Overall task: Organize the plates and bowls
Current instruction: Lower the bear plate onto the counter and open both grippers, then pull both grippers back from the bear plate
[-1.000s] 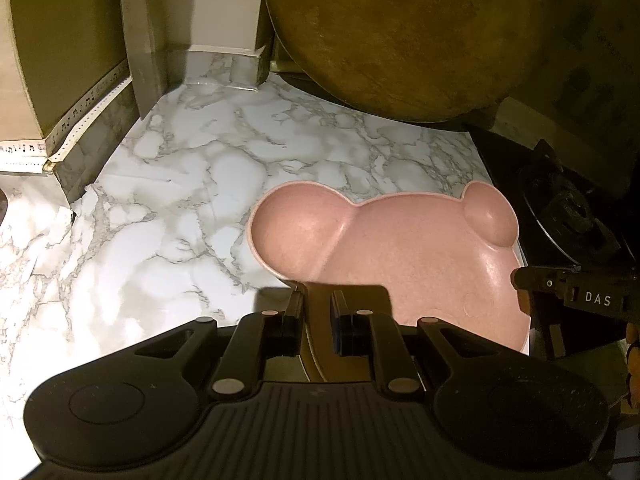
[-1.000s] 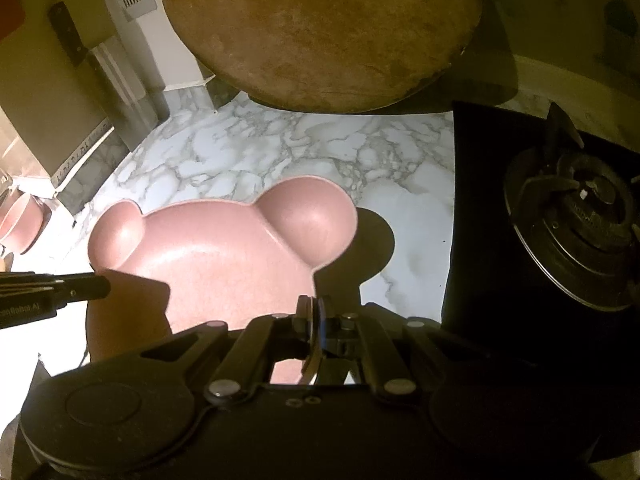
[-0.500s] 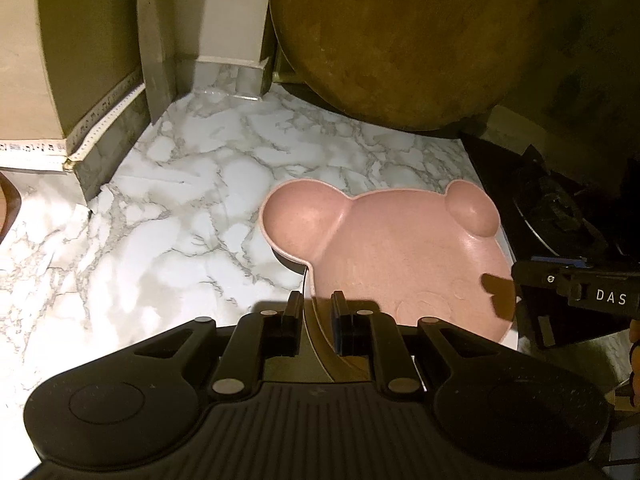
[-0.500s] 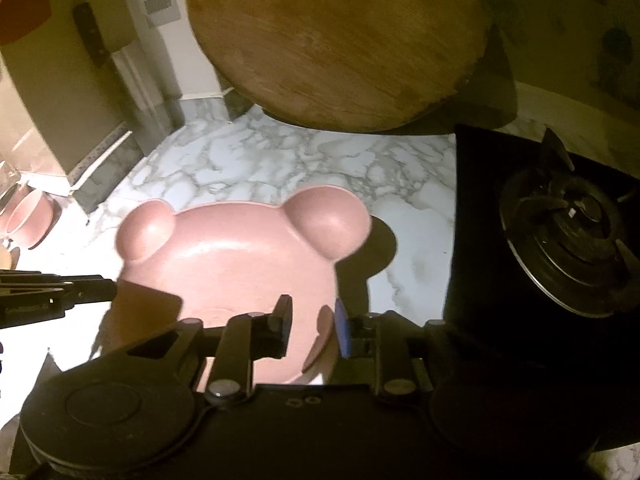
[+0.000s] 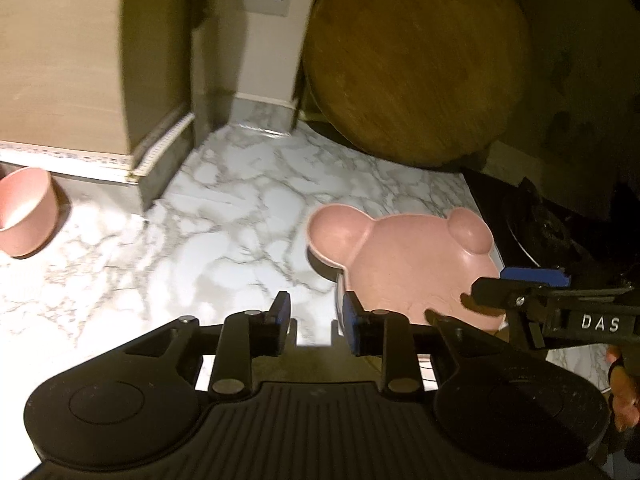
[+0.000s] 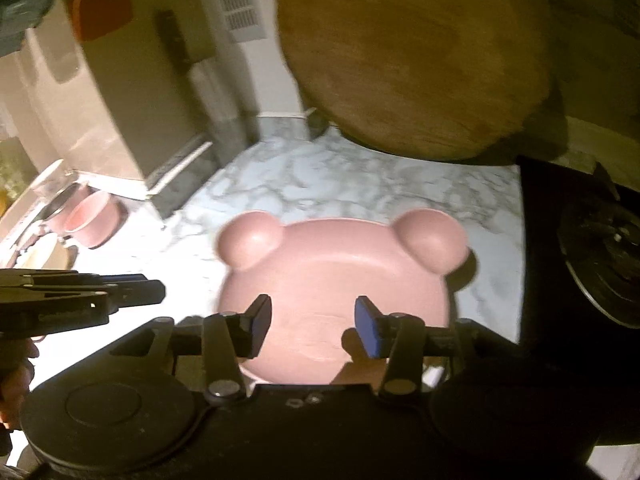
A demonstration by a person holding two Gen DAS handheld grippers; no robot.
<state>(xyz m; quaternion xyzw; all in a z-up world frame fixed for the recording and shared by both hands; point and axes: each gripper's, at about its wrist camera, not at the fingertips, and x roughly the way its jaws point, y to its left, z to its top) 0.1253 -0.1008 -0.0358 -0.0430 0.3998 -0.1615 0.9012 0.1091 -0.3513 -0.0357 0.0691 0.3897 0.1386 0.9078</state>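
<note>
A pink bear-shaped plate (image 5: 404, 256) with two round ear wells lies on the marble counter (image 5: 224, 224); it also shows in the right wrist view (image 6: 340, 276). My left gripper (image 5: 314, 318) is open and empty, just left of the plate's near rim. My right gripper (image 6: 312, 326) is open and empty, above the plate's near part. The right gripper also shows at the right of the left wrist view (image 5: 532, 292). A pink bowl (image 5: 24, 216) stands at the far left, also in the right wrist view (image 6: 94, 220).
A round wooden board (image 5: 416, 60) leans against the back wall. A black gas stove (image 6: 592, 256) borders the counter on the right. A beige cabinet block (image 5: 72, 80) stands at the back left. More dishes (image 6: 44, 256) sit at the far left.
Both grippers let go of the pink plate and opened. Both pulled back and up, so the plate looks smaller and the pink bowl came into view at the left.
</note>
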